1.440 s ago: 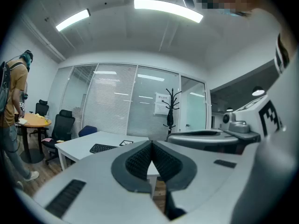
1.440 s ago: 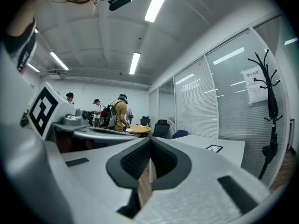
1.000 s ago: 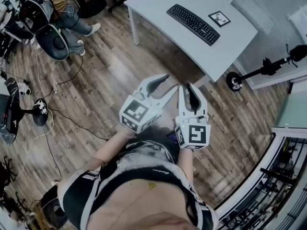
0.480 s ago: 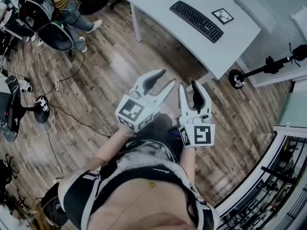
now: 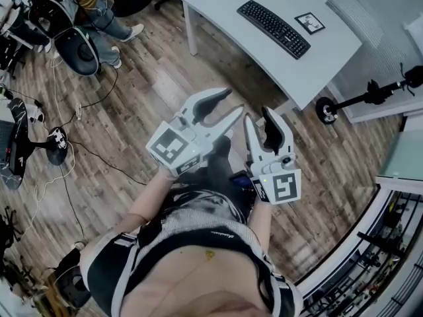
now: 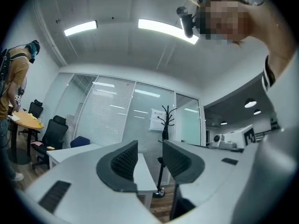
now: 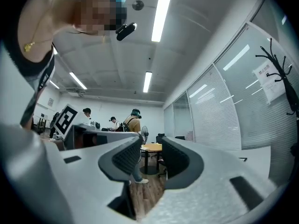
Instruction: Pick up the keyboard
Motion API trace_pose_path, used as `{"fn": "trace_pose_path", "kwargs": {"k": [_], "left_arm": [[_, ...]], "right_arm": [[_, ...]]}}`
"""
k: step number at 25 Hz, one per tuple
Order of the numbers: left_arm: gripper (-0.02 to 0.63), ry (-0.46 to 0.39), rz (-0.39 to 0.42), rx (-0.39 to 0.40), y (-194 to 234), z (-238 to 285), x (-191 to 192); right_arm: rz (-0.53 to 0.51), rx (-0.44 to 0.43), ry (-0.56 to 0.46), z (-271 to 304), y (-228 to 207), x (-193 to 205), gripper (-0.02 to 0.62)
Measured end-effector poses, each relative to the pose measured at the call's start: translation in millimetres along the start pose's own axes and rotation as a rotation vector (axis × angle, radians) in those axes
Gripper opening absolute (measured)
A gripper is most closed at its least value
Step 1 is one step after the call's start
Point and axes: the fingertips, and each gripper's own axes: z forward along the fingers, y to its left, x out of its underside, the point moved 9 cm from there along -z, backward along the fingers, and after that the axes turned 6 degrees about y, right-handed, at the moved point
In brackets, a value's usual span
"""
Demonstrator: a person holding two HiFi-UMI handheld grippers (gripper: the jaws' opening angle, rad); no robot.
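keyboard (image 5: 273,29): on desk (image 5: 218,2), well ahead-right, long axis diagonal
nearer: right tongs (image 5: 258,116), just opening, empty
left tongs (image 5: 232,101): slightly apart, empty

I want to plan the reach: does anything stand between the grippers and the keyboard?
Nothing visible does. Only bare wooden floor and the table's near edge lie between the left gripper, the right gripper and the keyboard. The right gripper's jaws have just been opening, with nothing between them.
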Motion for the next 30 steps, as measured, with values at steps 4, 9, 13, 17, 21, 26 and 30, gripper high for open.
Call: {"fn": "trace_pose_path", "kwargs": {"k": [4, 9, 13, 17, 21, 26, 30], "left_arm": [[0.144, 0.032, 0.064, 0.051, 0, 11, 1], [0.143, 0.056, 0.072, 0.041, 3, 15, 10], [0.143, 0.070, 0.057, 0.011, 11, 17, 16], [0.143, 0.091, 0.023, -0.005, 25, 24, 22], [0.138, 0.067, -0.012, -0.006, 43, 43, 28], [0.138, 0.084, -0.002, -0.027, 71, 77, 32], [0.138, 0.101, 0.000, -0.031, 95, 109, 25]], "right_arm": [[0.010, -0.011, -0.067, 3, -9, -5, 0.141], [0.003, 0.023, -0.058, 5, -15, 0, 0.141], [0.009, 0.046, -0.018, 12, -22, 7, 0.140], [-0.001, 0.061, 0.010, 24, -29, 12, 0.141], [0.010, 0.078, 0.025, 38, -47, 18, 0.143], [0.003, 0.109, 0.043, 64, -82, 24, 0.142], [0.011, 0.104, 0.048, 91, -112, 28, 0.139]]}}
